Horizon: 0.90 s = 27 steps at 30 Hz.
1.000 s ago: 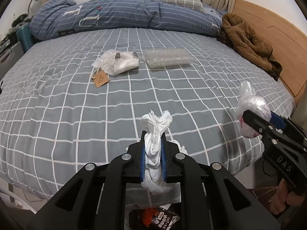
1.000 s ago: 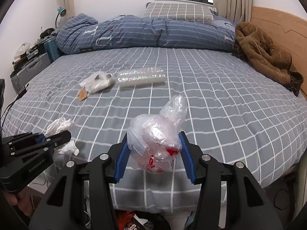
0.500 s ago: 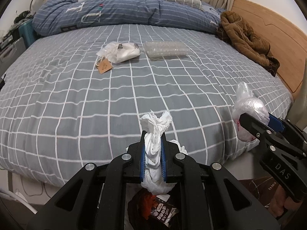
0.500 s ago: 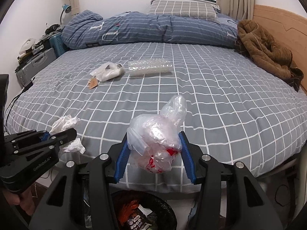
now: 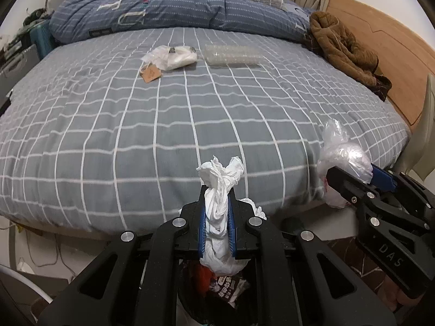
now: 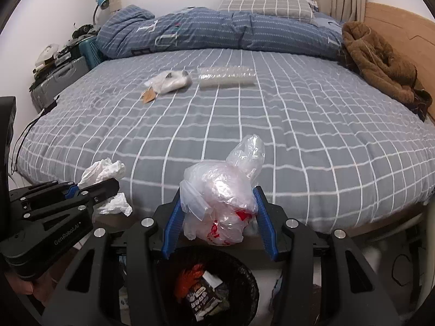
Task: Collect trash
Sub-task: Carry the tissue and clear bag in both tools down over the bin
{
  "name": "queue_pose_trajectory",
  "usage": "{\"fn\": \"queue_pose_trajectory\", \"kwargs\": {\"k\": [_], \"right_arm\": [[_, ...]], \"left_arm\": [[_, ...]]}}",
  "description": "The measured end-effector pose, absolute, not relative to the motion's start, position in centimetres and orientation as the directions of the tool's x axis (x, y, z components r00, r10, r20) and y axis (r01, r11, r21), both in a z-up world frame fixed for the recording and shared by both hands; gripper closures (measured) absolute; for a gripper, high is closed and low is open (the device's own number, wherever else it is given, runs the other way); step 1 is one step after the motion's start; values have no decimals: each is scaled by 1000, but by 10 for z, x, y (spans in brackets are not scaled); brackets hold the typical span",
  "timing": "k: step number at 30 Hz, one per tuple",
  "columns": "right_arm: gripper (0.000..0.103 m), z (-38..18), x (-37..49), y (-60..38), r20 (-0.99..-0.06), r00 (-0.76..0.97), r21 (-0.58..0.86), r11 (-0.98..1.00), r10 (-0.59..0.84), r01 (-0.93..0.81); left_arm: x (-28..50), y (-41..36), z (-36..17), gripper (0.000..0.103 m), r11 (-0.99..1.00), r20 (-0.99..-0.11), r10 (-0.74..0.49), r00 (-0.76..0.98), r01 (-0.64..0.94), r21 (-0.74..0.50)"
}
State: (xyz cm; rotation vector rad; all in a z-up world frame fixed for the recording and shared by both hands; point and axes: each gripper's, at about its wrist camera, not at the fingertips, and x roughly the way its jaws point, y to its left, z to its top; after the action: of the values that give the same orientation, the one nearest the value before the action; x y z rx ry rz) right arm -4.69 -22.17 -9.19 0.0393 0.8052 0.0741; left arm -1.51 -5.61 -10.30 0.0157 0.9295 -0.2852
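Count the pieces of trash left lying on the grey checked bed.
2: a white plastic bag with a brown paper tag and, right of it, a clear plastic blister tray. More may be hidden.

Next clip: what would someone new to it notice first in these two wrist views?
Both grippers carry trash just off the foot of the bed: the left gripper pinches a crumpled white tissue, the right gripper a clear plastic bag. A black trash bin sits below them, and a white bag and clear tray lie on the checked bedsheet.
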Motion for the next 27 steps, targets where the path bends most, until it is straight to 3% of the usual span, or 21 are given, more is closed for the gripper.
{"fn": "queue_pose_trajectory", "kwargs": {"k": [27], "right_arm": [[56,-129,-101,-208,-818,565,102,994,112,-50]], "left_arm": [[-77,-33,-135,91,978,-860,-184,477,179,-110]]}}
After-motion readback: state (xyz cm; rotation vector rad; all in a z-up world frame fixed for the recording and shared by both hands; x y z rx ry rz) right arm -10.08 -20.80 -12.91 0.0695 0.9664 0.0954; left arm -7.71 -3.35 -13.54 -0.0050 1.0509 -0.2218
